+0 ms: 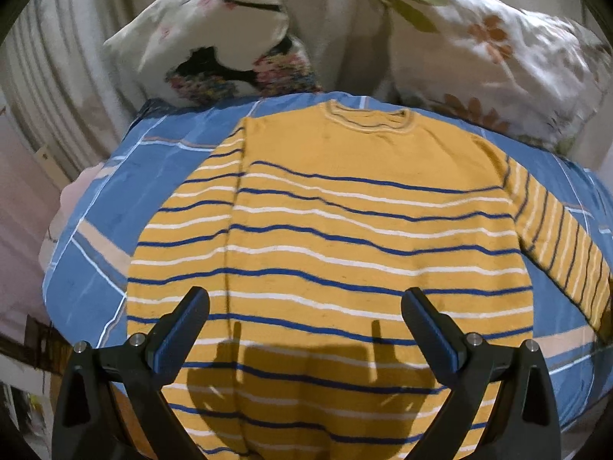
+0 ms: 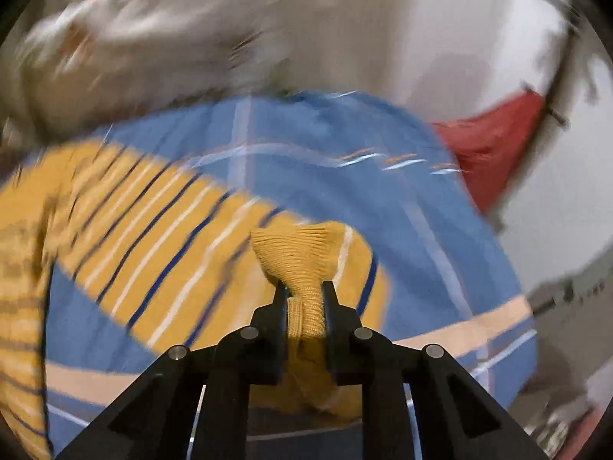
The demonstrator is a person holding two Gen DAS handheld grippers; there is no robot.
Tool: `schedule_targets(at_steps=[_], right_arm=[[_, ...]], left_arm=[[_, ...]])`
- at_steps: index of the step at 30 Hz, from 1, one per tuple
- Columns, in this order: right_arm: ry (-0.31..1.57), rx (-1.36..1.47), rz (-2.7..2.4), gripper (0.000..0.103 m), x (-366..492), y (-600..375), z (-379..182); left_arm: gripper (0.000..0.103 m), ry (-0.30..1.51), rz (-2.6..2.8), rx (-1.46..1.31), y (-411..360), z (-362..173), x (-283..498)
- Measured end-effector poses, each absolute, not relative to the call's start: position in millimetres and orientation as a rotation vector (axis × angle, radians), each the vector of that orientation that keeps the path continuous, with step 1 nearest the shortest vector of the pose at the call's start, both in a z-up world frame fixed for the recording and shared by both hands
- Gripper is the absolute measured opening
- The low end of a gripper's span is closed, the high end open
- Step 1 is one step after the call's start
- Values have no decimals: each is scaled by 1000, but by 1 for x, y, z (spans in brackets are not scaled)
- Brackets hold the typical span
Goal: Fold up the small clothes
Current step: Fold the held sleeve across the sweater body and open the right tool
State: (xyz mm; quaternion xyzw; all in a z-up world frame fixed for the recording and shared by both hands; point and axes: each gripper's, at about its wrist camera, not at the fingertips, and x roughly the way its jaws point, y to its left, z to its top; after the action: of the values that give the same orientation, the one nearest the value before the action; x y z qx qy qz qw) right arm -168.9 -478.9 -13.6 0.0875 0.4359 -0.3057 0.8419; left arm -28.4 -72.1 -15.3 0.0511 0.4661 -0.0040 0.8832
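A small yellow sweater (image 1: 345, 230) with blue and white stripes lies flat on a blue checked bedsheet (image 1: 99, 207), collar at the far side. Its left sleeve is folded in along the body; its right sleeve (image 1: 563, 237) stretches out to the right. My left gripper (image 1: 305, 308) is open and empty, hovering above the sweater's lower part. In the right wrist view, my right gripper (image 2: 304, 287) is shut on the ribbed cuff (image 2: 299, 253) of the striped sleeve (image 2: 161, 237), lifted off the sheet (image 2: 345, 176). The view is motion-blurred.
Two floral pillows (image 1: 214, 30) (image 1: 490, 46) lean against the wall behind the sweater. A curtain (image 1: 42, 88) hangs at the left. A red cloth (image 2: 494, 145) lies beyond the bed's right edge.
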Motion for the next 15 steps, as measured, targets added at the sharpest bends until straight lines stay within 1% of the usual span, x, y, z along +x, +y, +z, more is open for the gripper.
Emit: schedule_targets(at_steps=[3, 6, 8, 10, 11, 15], right_arm=[[879, 271, -820, 17, -199, -529, -4], [876, 368, -964, 19, -228, -570, -10], [837, 453, -1038, 32, -256, -586, -6], [783, 596, -960, 42, -276, -589, -3], [760, 662, -900, 44, -283, -588, -3], [712, 958, -627, 45, -306, -570, -22]], left_arm=[[100, 970, 8, 97, -67, -16, -25], [100, 971, 7, 97, -67, -17, -23], [100, 975, -2, 98, -70, -17, -22], [100, 976, -13, 106, -75, -18, -22], [100, 976, -19, 109, -78, -19, -22], [100, 983, -32, 116, -88, -21, -22]])
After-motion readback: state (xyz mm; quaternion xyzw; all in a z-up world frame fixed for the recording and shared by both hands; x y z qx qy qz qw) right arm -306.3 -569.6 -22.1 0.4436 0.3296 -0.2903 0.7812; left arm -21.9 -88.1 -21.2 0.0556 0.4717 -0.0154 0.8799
